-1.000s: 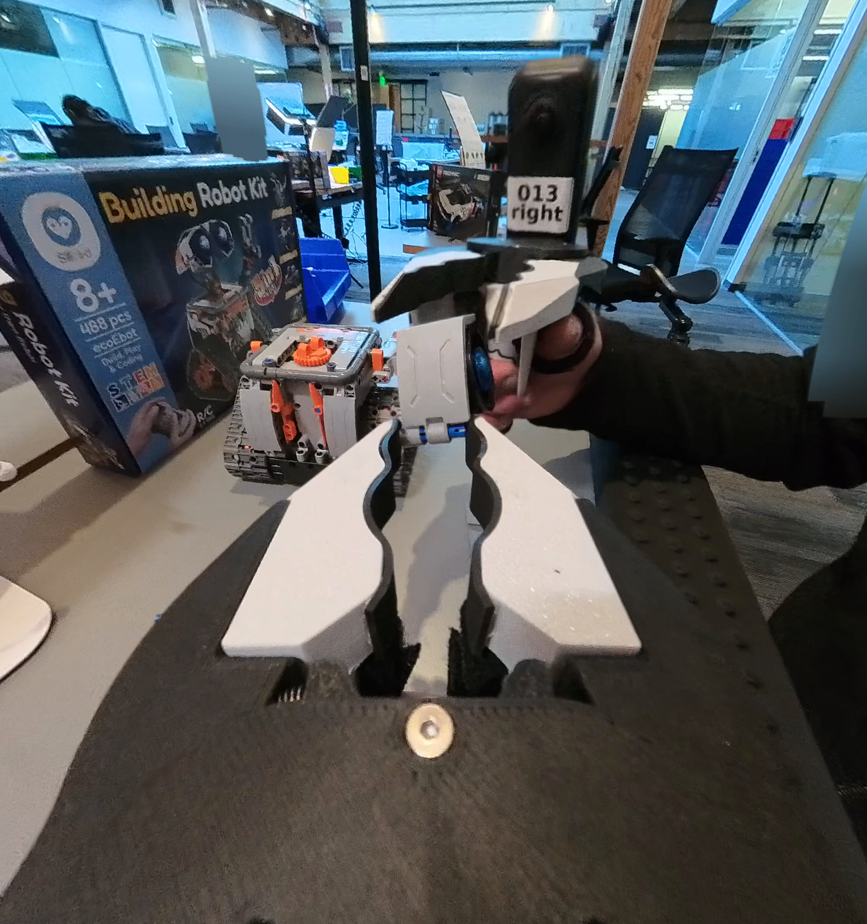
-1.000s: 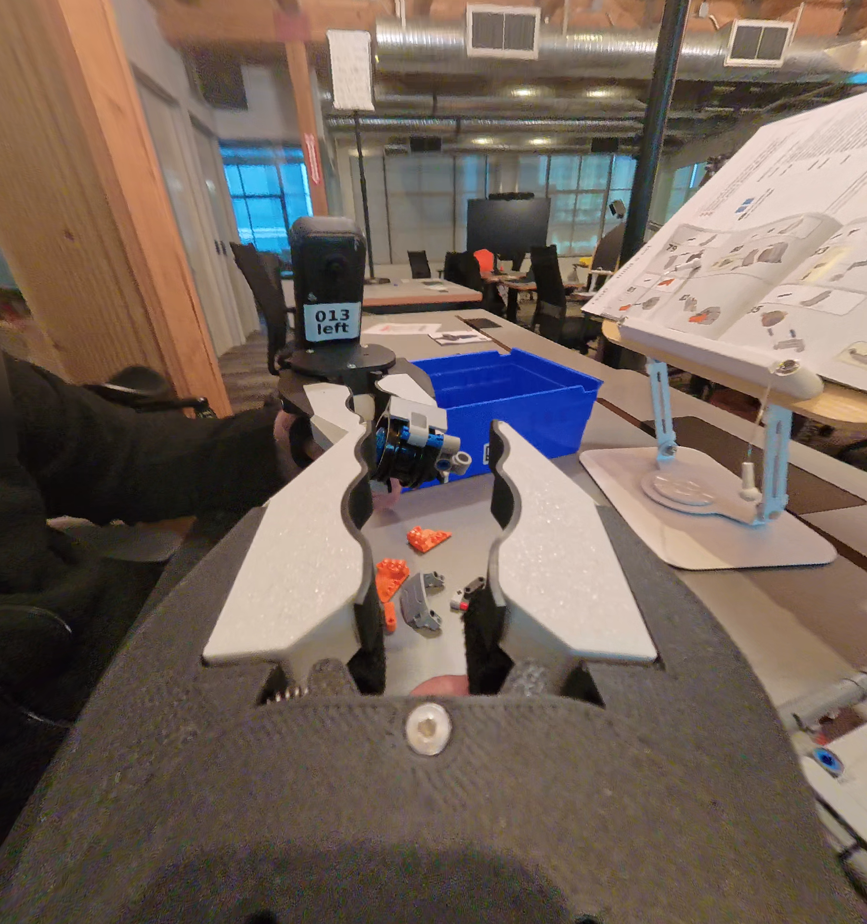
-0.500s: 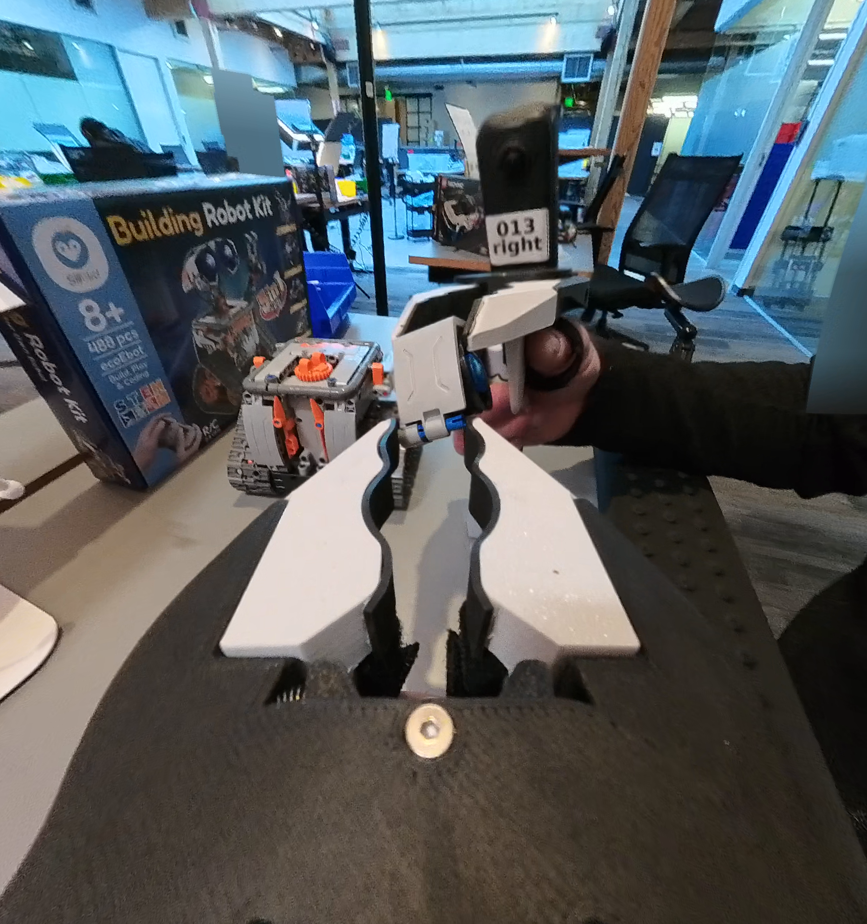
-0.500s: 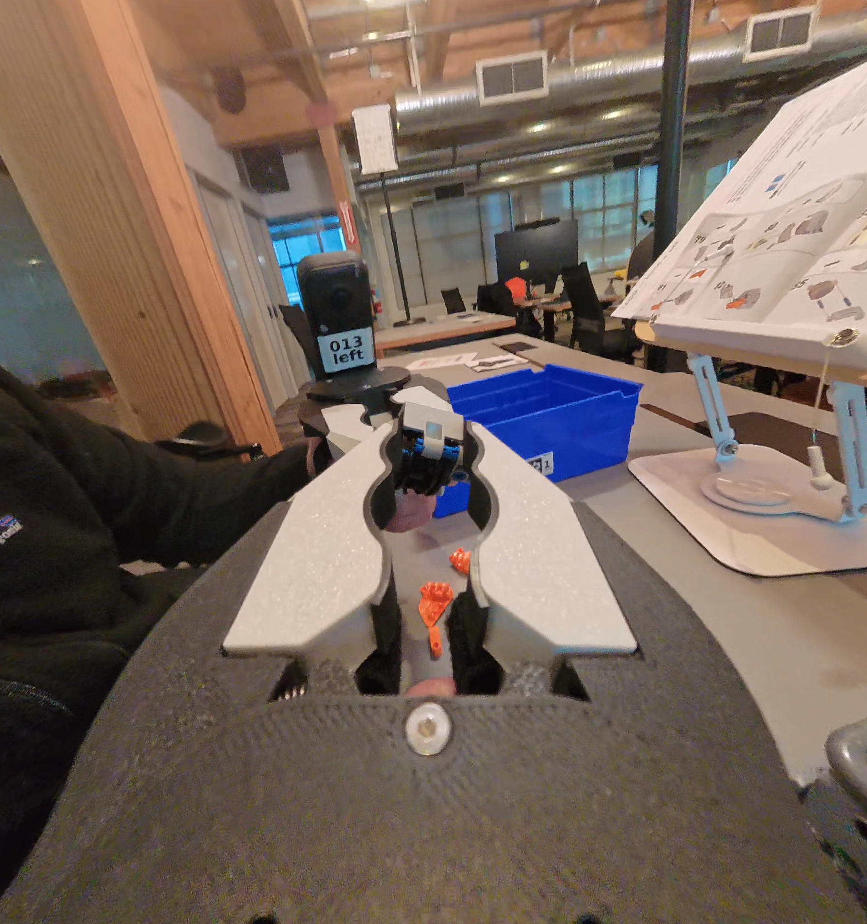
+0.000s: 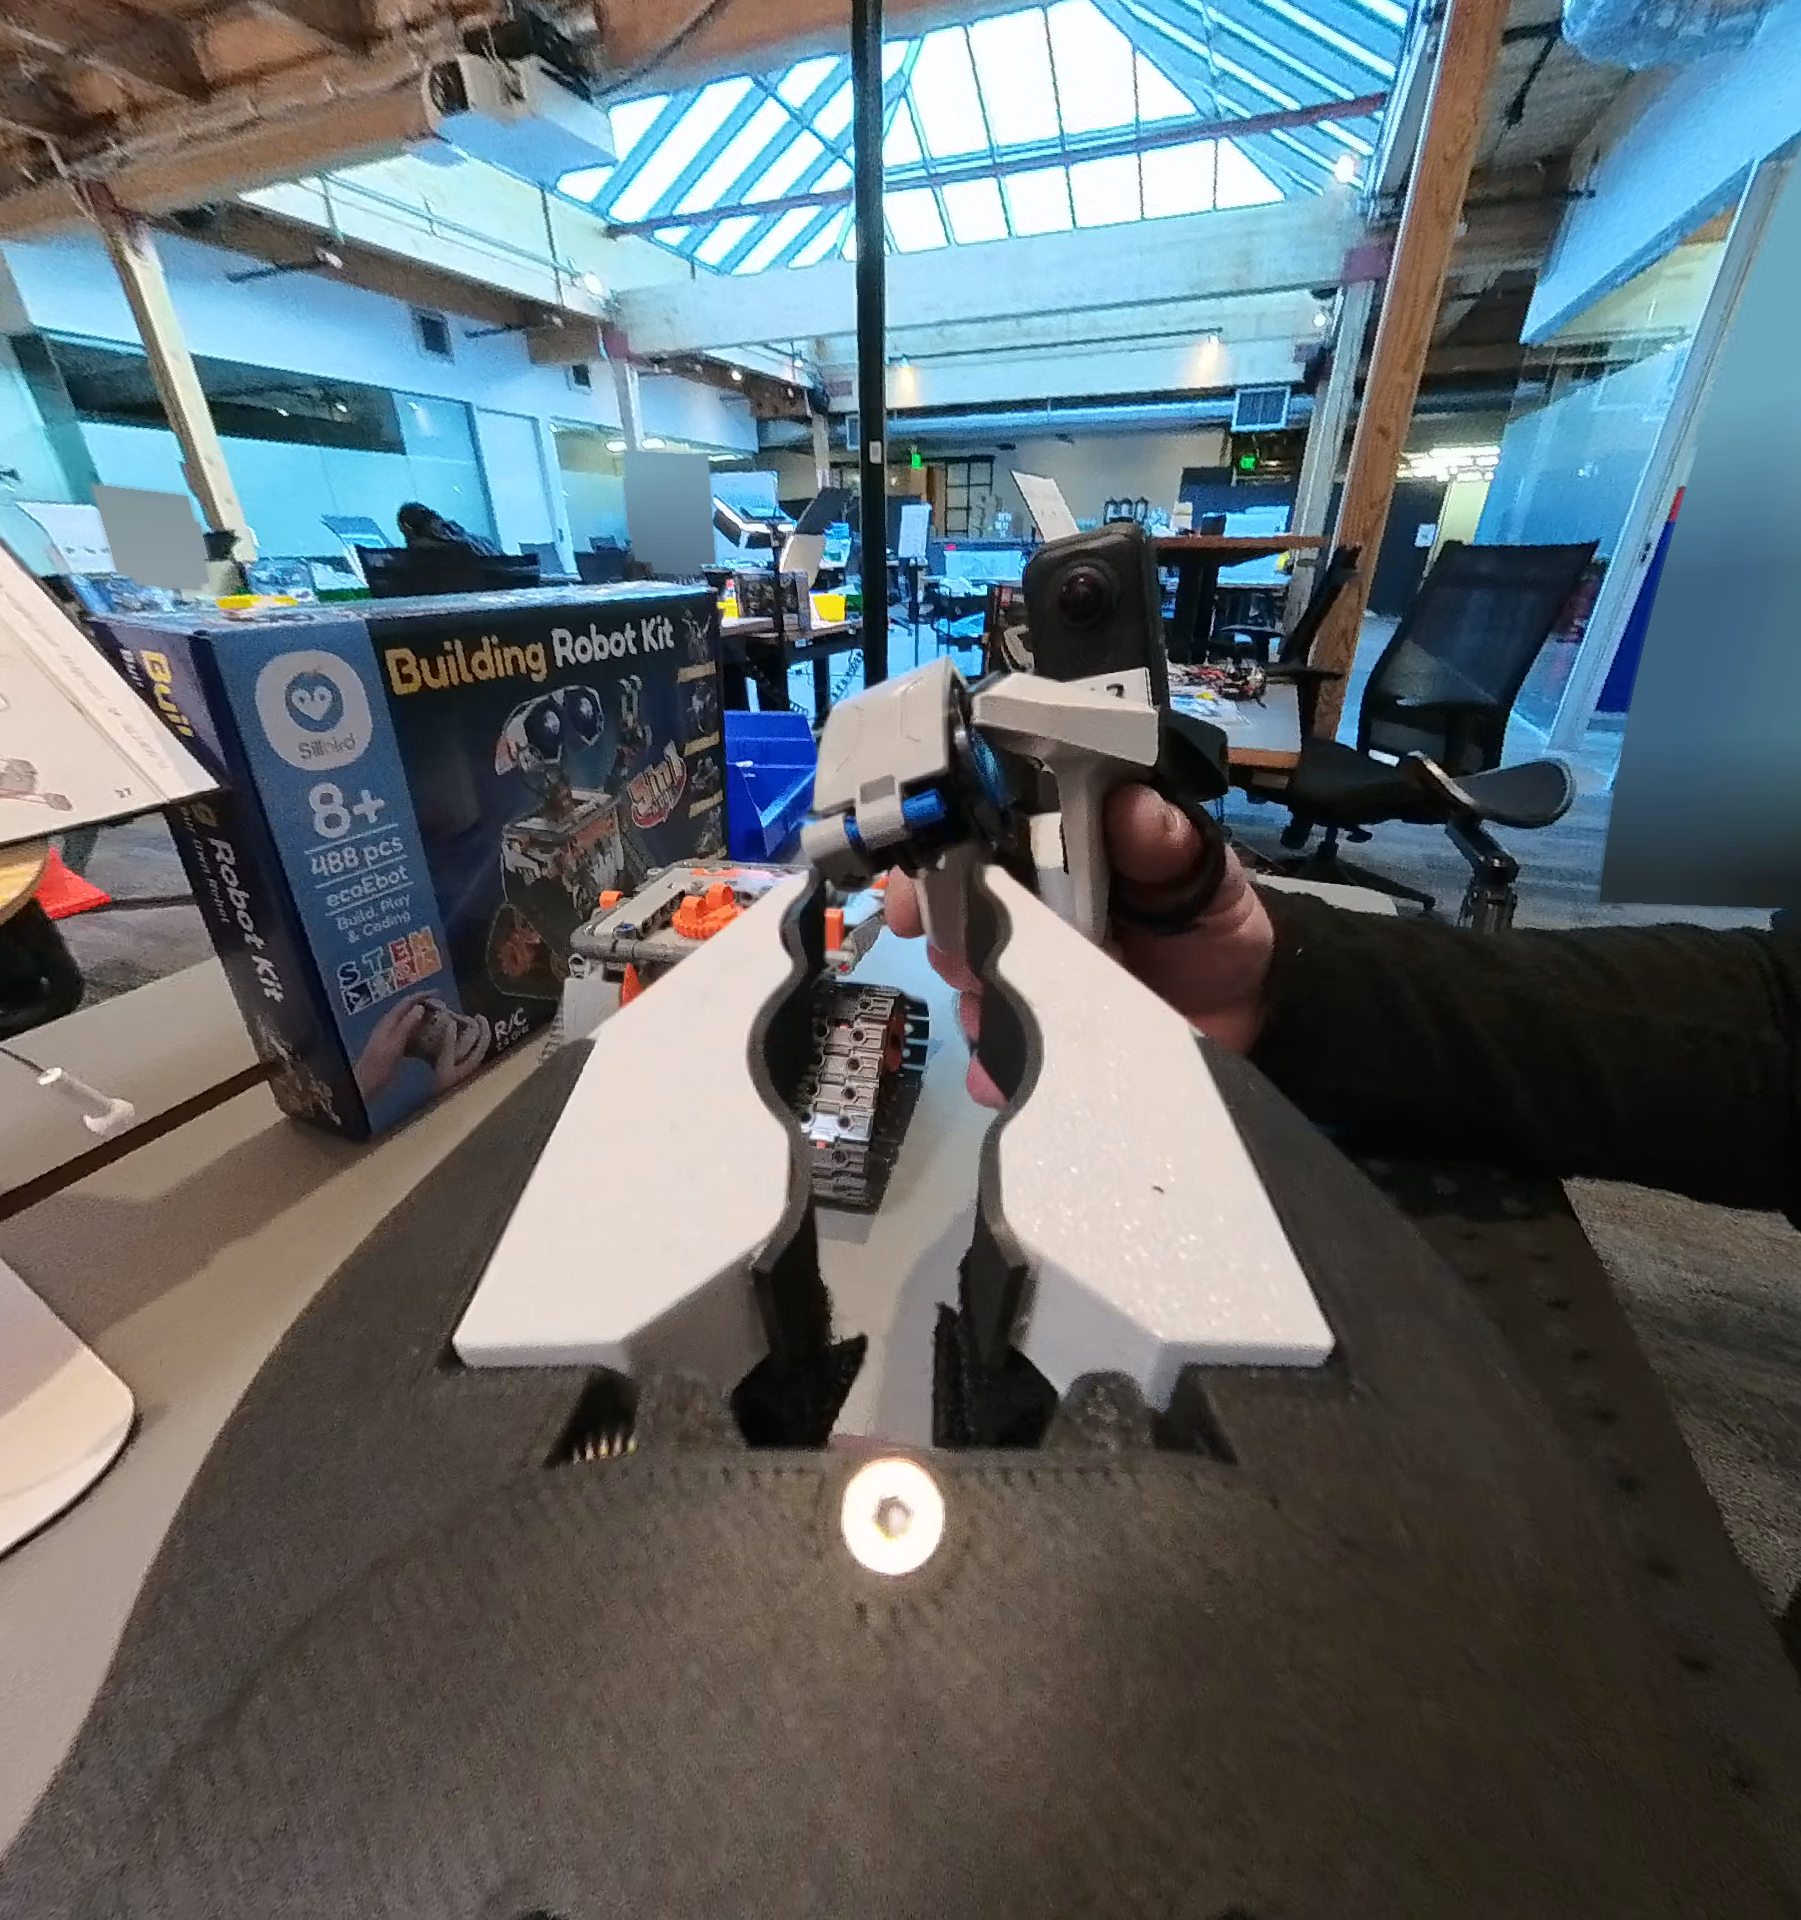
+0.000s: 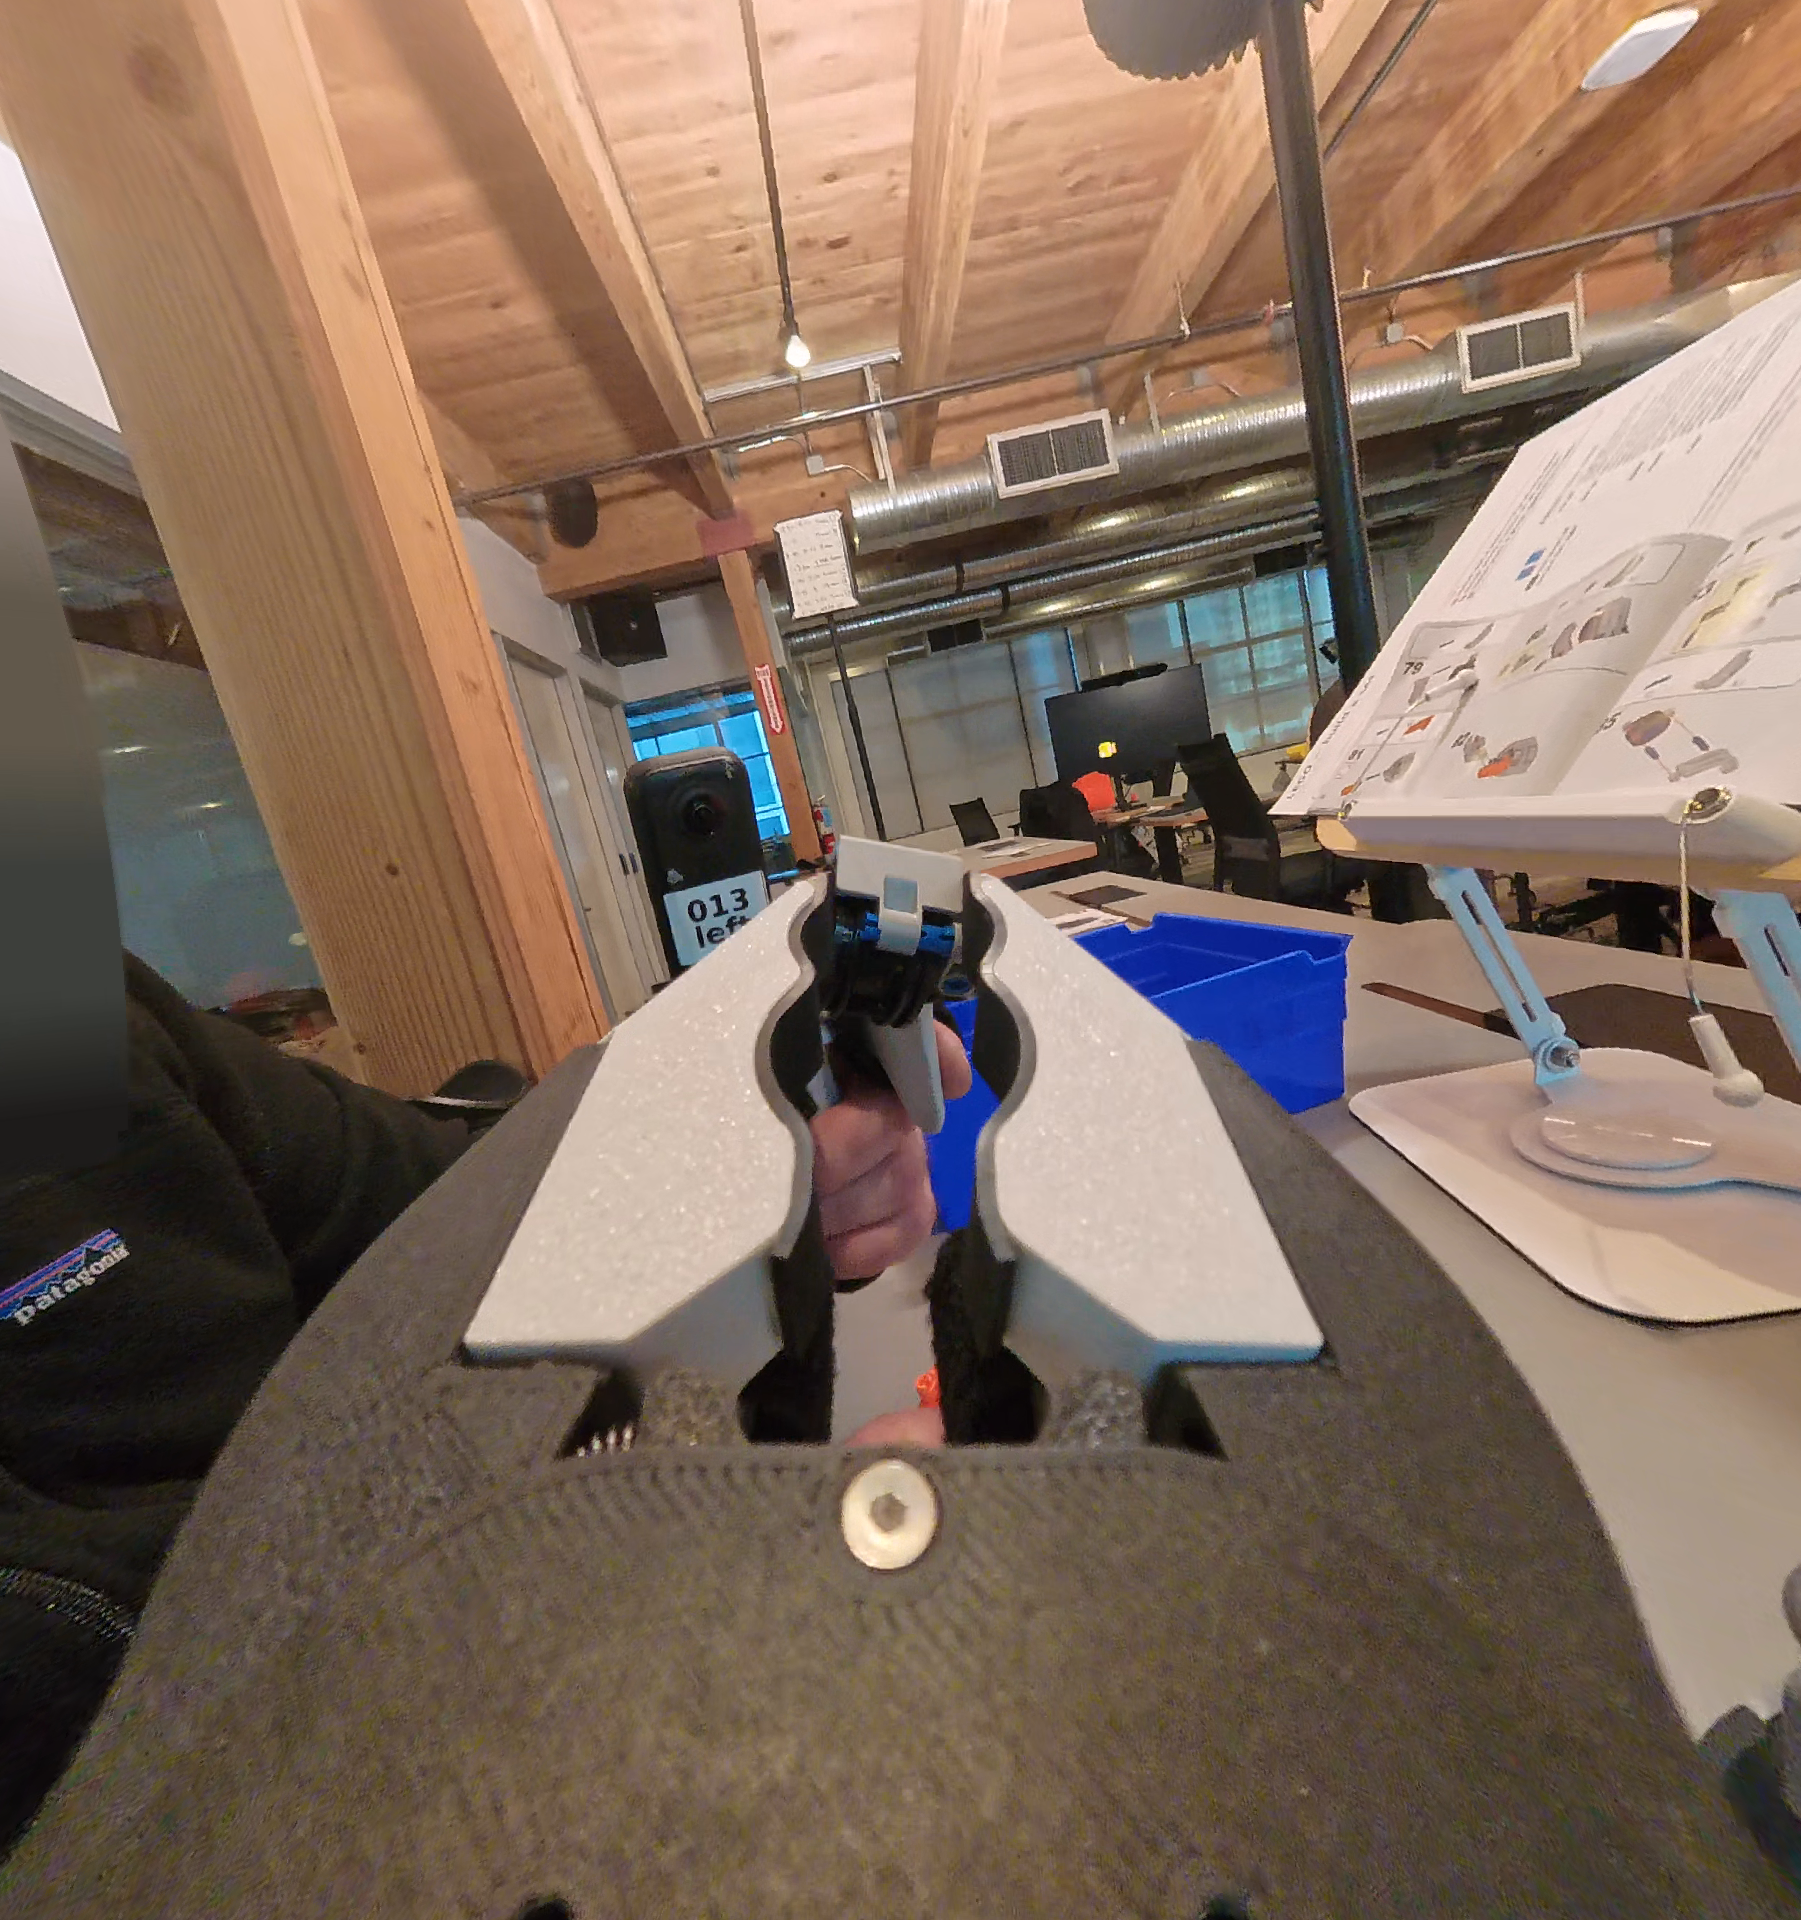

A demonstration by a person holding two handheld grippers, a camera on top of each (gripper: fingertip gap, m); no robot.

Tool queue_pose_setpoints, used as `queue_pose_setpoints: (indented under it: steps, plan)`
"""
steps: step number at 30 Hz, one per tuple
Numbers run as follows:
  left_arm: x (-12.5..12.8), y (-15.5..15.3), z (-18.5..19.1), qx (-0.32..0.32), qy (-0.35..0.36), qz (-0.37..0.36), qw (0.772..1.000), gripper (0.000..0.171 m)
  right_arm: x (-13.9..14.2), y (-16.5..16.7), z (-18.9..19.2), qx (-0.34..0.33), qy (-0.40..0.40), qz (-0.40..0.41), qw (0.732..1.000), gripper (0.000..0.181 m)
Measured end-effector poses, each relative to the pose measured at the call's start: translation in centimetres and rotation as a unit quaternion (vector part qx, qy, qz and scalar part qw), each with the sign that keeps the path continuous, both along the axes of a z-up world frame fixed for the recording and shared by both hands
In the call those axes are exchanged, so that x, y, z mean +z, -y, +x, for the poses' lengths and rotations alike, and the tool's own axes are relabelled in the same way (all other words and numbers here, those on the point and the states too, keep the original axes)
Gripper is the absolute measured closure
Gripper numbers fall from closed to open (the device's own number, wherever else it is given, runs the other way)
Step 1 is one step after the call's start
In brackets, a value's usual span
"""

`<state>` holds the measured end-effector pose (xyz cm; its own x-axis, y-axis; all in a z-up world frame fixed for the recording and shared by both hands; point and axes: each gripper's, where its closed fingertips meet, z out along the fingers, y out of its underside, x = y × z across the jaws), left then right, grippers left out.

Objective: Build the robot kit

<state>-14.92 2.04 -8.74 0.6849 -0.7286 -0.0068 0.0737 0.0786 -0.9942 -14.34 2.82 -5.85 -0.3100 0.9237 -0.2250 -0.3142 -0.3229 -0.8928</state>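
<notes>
The small brick sub-assembly of white and grey panels over a black core with blue pins is held up in the air between the two grippers, well above the grey table. The right gripper is clamped on it, one pale finger on each flank. The left gripper has its jaws narrowly apart, with the piece at or just above their tips. Whether they pinch it I cannot tell.

It looks light and stiff, being hard moulded plastic, but it is only pressed together, so a hard or skewed squeeze could pop a panel off. The smooth panels are probably slippery. The flat opposite faces seem the safest place to hold it, not the protruding blue pins.

A bare hand works the right gripper. Seen through the left jaws, a grey, white and orange tracked brick vehicle stands on the table, with a dark blue cardboard kit box upright beside it. In the right wrist view, a blue plastic bin sits behind the piece, near an open instruction booklet on a white tilting stand.
</notes>
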Motion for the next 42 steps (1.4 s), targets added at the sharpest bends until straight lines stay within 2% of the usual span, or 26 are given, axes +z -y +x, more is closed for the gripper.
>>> queue_pose_setpoints:
  steps: [3, 6, 16, 18, 20, 23, 26, 29, 31, 34, 36, 39, 42]
  plan:
    - [-0.1, -0.2, 0.4, 0.011, 0.0, 0.002, 1.0, 0.127, 0.1, -0.1, 0.0, -0.008, -0.006, -0.001, 1.0, 0.16]
    - [-0.1, -0.6, 0.5, 0.023, 0.008, -0.003, 1.0, 0.122, 0.3, -0.2, 0.1, -0.01, -0.015, -0.003, 1.0, 0.16]
    - [0.2, -0.7, 0.8, 0.036, 0.012, 0.016, 0.999, 0.133, -0.3, 0.1, -0.2, -0.001, -0.007, 0.007, 1.0, 0.16]
    - [0.1, -0.8, 0.6, 0.054, -0.021, 0.036, 0.998, 0.134, -0.6, 0.1, -0.3, -0.006, 0.005, 0.022, 1.0, 0.158]
    - [0.0, -0.9, 0.4, 0.092, -0.083, 0.076, 0.989, 0.134, -0.8, 0.0, -0.2, -0.013, 0.014, 0.041, 0.999, 0.156]
    - [-0.3, -1.3, 0.1, 0.138, -0.158, 0.105, 0.972, 0.136, -0.8, 0.0, -0.1, -0.057, 0.038, 0.118, 0.991, 0.144]
    - [-0.7, -1.7, -0.7, 0.19, -0.259, 0.151, 0.935, 0.136, -0.9, 0.3, 0.2, -0.126, 0.067, 0.24, 0.96, 0.142]
    - [-1.1, -1.7, -0.9, 0.21, -0.334, 0.183, 0.9, 0.136, -1.2, 0.6, 0.1, -0.192, 0.094, 0.353, 0.911, 0.145]
    - [-1.3, -1.7, -0.8, 0.213, -0.356, 0.191, 0.89, 0.136, -1.6, 0.7, -0.2, -0.225, 0.114, 0.416, 0.874, 0.146]
    - [-1.6, -1.8, -0.9, 0.218, -0.386, 0.196, 0.875, 0.137, -3.1, 1.0, -1.0, -0.24, 0.154, 0.496, 0.82, 0.146]
    - [-2.4, -1.8, -0.8, 0.211, -0.431, 0.207, 0.853, 0.137, -3.9, 1.1, -1.3, -0.244, 0.17, 0.529, 0.795, 0.146]
    - [-3.7, -1.7, -0.7, 0.197, -0.495, 0.232, 0.814, 0.138, -4.9, 1.3, -1.3, -0.236, 0.192, 0.564, 0.767, 0.149]
    - [-4.3, -1.4, -0.6, 0.179, -0.518, 0.236, 0.802, 0.138, -6.0, 1.7, -1.1, -0.207, 0.216, 0.575, 0.761, 0.153]
